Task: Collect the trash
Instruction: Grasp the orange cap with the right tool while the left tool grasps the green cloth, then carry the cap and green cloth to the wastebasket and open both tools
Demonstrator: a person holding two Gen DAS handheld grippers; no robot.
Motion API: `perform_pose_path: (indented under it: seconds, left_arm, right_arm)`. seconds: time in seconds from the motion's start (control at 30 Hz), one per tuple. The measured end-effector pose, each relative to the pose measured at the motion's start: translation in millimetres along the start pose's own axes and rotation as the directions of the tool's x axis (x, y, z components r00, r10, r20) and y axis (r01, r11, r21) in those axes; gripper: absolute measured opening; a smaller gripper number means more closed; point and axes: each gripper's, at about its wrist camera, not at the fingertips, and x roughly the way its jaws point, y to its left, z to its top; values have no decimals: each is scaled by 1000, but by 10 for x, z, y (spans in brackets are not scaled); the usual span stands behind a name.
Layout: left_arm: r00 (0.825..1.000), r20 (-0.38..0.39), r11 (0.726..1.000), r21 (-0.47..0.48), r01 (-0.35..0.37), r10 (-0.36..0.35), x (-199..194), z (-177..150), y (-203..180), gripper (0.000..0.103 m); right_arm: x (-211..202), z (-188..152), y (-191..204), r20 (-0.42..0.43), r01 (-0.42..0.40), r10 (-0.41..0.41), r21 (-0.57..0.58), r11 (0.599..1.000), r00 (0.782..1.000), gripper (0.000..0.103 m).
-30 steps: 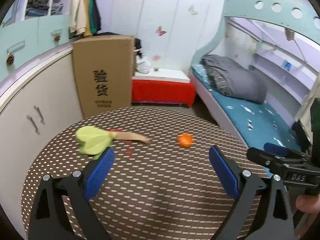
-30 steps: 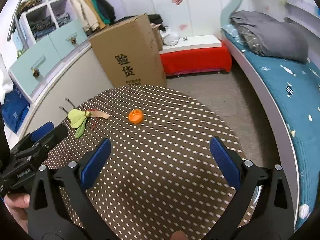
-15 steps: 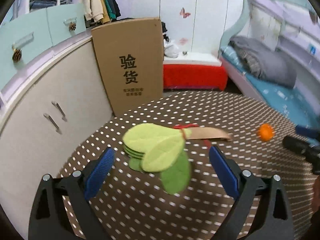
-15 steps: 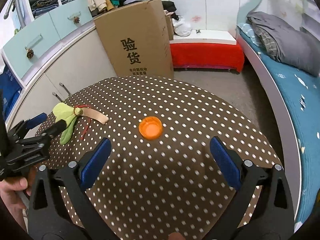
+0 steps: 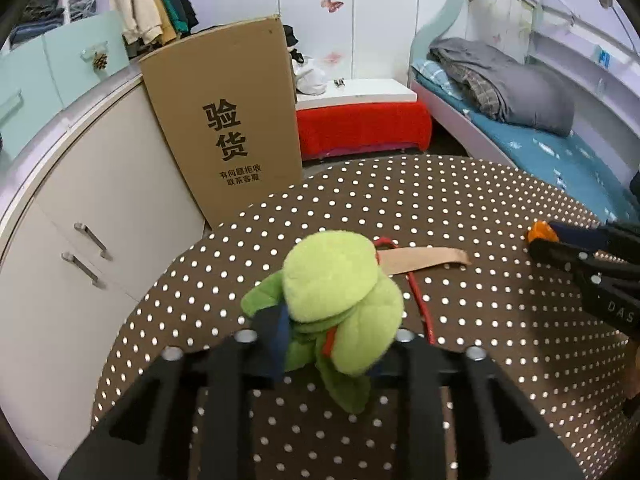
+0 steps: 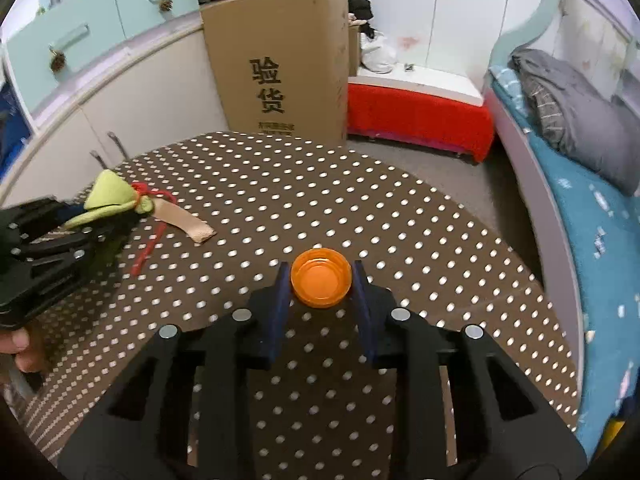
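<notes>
Left gripper (image 5: 326,344) jaws just closed on green leaf bundle (image 5: 340,300), right gripper (image 6: 320,292) jaws just closed on orange cap (image 6: 321,283); both still on counter (image 6: 400,220).

A round table (image 6: 400,208) wears a dark brown cloth with a regular pattern of small white dots. On it lie a bright lime-green bundle of felt leaves (image 5: 340,300), tied with a red cord (image 5: 418,300) and a plain beige ribbon strip (image 5: 424,262), and a glossy orange round plastic cap (image 6: 321,283). Both black grippers carry dark blue pads (image 6: 282,304). Behind stand a plain brown cardboard box with black printed characters (image 6: 280,68), a red-covered bench with a white top (image 6: 416,116), pale mint drawers (image 6: 52,52), and a teal bed sheet with small white marks (image 6: 600,216).
</notes>
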Motion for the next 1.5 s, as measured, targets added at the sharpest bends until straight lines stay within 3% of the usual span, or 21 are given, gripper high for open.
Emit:
perform_pose_path:
  seconds: [0.3, 0.67, 0.97, 1.5]
  left_arm:
    - [994, 49, 990, -101, 99, -95, -424, -238, -78, 17]
    - [969, 130, 969, -109, 223, -208, -1164, -536, -545, 17]
    - [931, 171, 943, -31, 332, -322, -1608, -488, -1128, 17]
    - [854, 130, 861, 154, 484, -504, -1793, -179, -2503, 17]
  right_arm:
    - [-512, -224, -160, 59, -54, 52, 43, 998, 997, 30]
    - [-1341, -523, -493, 150, -40, 26, 90, 995, 988, 30]
    - [-1876, -735, -897, 218, -21, -11, 144, 989, 976, 30]
    - [-2469, -1159, -1945, 267, 71, -162, 323, 944, 950, 30]
